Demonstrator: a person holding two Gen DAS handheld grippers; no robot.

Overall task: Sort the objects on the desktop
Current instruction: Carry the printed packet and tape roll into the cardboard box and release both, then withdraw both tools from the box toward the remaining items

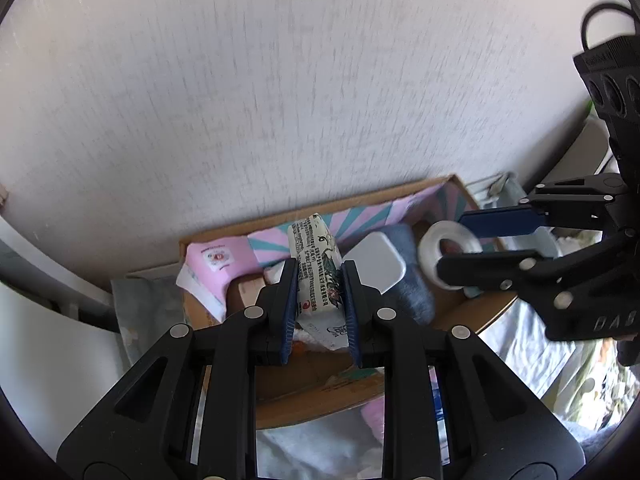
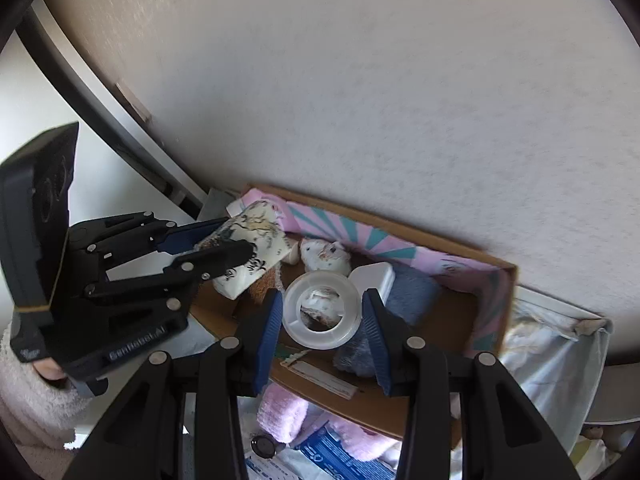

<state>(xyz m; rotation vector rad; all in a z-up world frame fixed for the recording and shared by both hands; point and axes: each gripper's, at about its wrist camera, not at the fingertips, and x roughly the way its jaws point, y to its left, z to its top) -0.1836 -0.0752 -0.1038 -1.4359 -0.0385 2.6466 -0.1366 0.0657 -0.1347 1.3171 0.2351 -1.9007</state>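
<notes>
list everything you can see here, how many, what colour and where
box: one, brown cardboard with pink and teal lining, against the wall
packet: one, white with print, in the left gripper above the box
tape ring: one, clear, in the right gripper above the box
case: one, white, in the box
cloth: one, grey-blue, in the box under the case
wall: one, white, behind the box
left gripper: one, black with blue pads
right gripper: one, black with blue pads
</notes>
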